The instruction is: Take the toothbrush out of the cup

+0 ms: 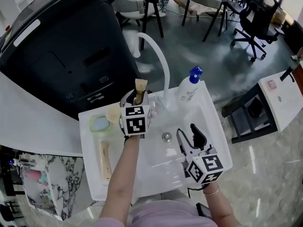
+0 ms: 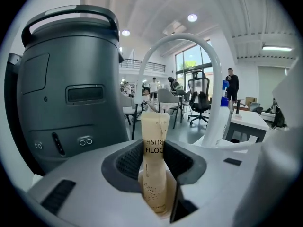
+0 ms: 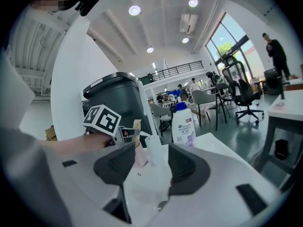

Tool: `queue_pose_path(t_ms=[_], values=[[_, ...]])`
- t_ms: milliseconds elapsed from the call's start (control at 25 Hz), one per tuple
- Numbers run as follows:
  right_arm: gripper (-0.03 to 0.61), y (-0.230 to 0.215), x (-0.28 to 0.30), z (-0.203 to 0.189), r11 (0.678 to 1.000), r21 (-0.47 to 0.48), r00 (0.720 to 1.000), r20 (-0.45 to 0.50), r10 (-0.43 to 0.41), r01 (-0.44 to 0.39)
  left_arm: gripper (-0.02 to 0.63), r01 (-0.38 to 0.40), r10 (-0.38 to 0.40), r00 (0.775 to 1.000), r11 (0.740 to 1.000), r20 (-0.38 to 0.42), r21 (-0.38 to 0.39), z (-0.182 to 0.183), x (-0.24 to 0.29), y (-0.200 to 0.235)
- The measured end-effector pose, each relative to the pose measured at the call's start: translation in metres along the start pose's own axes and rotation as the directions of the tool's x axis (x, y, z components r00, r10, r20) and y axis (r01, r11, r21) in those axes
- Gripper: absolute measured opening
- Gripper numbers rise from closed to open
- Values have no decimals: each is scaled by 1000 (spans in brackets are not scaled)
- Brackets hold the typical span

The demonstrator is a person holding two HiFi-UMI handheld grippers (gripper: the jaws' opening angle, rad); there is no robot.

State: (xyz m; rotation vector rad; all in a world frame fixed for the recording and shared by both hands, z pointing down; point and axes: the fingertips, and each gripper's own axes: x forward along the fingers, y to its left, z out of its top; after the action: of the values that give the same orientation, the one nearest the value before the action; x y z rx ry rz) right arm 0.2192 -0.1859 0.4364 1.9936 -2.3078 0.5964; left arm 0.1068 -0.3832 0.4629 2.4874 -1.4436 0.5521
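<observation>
The toothbrush (image 2: 154, 167), wrapped in a tan paper pack, is stood upright in the cup (image 3: 140, 156) at the far left of the white sink (image 1: 156, 171), and it is not yet lifted out. It is squeezed from both sides by the pads of the left gripper (image 1: 137, 103), about halfway up the pack. The right gripper (image 1: 188, 135) is held over the near right of the sink with its jaws spread wide, and nothing is held between them. The cup is not steadied by anything, so it could be dragged up with the brush or knocked over if the pull is made at a slant. The pack is thin paper, so it could be crushed by a hard squeeze or let slip by a soft one. The bent white tap (image 1: 160, 63) is set just to the right of the cup and could be bumped if the brush is swung that way. Only the brush pack is seen in the cup; most of the cup is hidden by the gripper in the head view. A green dish (image 1: 100, 125) is placed on the left ledge, and a pale blue block, likely soap, is kept in it. A wooden stick (image 1: 105, 161) is laid nearer on that ledge. A white bottle (image 1: 188, 92) with a blue pump is stood at the far right. Only the drain is seen in the sink bowl.
</observation>
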Motion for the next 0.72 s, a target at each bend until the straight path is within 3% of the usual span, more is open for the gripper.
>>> queue_pose_path(t_ms=[160,400,520,720], values=[[222,4,2,0,1000,-2,1000,-4,4,-4,92,0,0,1000,1000,31,-2,6,-6,1],[221,12,1,6,1000,-13,1000,10,11,-11,32,3,6,984,999,179,-55,42,-35,9],[219,18,-1,10,1000,-19,1000,19,15,-15,25,15,7,961,997,275,-76,68,-60,13],[219,31,-2,17,999,-25,999,35,34,-33,21,46,4,904,993,429,-105,112,-115,18]])
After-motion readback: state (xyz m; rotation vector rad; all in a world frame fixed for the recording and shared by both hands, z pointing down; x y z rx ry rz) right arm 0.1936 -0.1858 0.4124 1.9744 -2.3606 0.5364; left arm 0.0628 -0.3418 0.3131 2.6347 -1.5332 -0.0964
